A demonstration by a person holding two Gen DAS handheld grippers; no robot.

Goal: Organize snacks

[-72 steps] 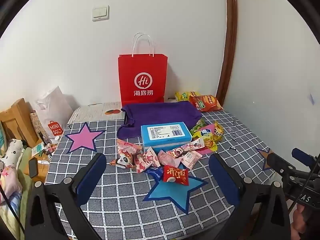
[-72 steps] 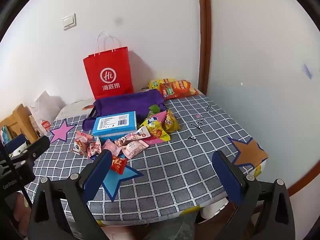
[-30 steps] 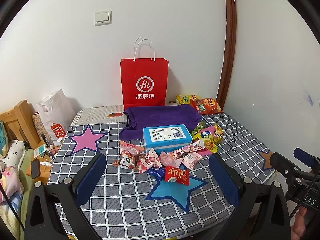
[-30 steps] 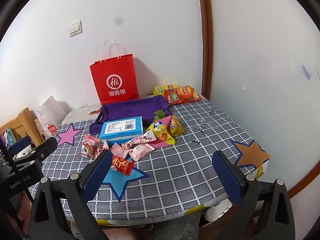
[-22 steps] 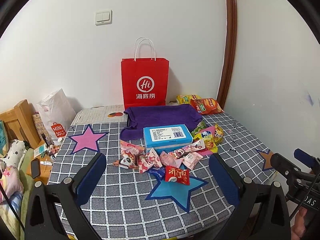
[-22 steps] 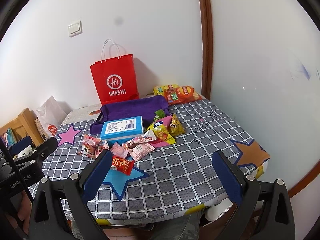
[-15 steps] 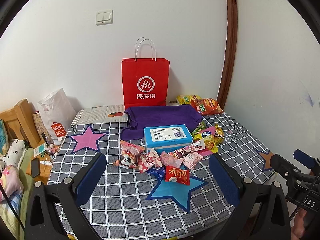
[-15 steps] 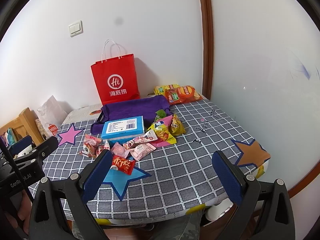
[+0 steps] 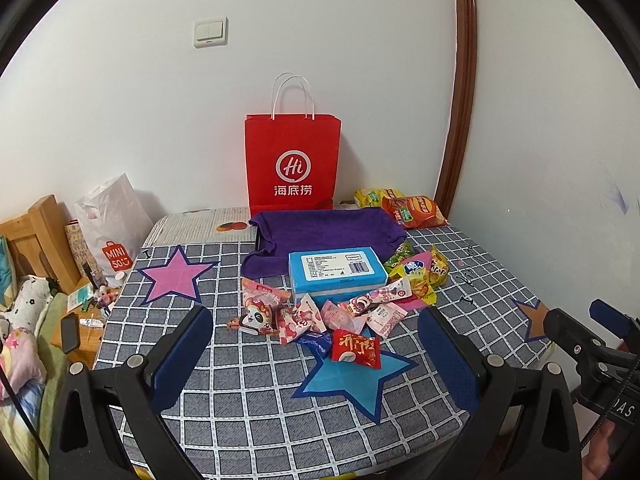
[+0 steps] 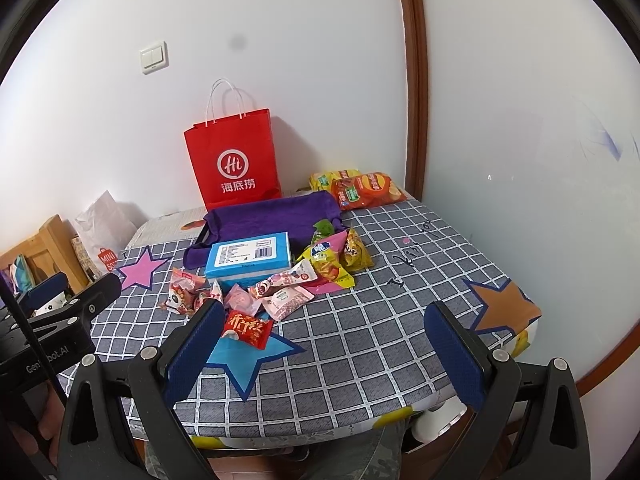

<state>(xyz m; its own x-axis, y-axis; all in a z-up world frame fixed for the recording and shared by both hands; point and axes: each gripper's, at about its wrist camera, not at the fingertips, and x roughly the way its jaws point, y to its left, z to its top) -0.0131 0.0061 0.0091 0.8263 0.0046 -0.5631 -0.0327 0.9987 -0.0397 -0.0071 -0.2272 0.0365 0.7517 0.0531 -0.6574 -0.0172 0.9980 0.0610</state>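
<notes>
Several small snack packets (image 9: pixel 340 312) lie in a loose pile mid-table, in front of a blue box (image 9: pixel 337 269) that stands before a purple cloth-lined tray (image 9: pixel 326 228). A red packet (image 9: pixel 356 349) lies on a blue star; it also shows in the right wrist view (image 10: pixel 248 329). Yellow and green packets (image 10: pixel 334 258) lie right of the box (image 10: pixel 250 258). Chip bags (image 9: pixel 414 211) lie at the back right. My left gripper (image 9: pixel 314 360) is open and empty, held above the near table edge. My right gripper (image 10: pixel 324 354) is open and empty, to its right.
A red paper bag (image 9: pixel 293 166) stands against the back wall. The checked tablecloth (image 9: pixel 256 392) bears pink, blue and orange stars. A white Miniso bag (image 9: pixel 108 224) and wooden furniture (image 9: pixel 30 236) stand left of the table. Walls close off the back and right.
Both grippers have drawn back and risen slightly, so the table looks a little farther away. Nothing on the table has moved. Both grippers stay open.
</notes>
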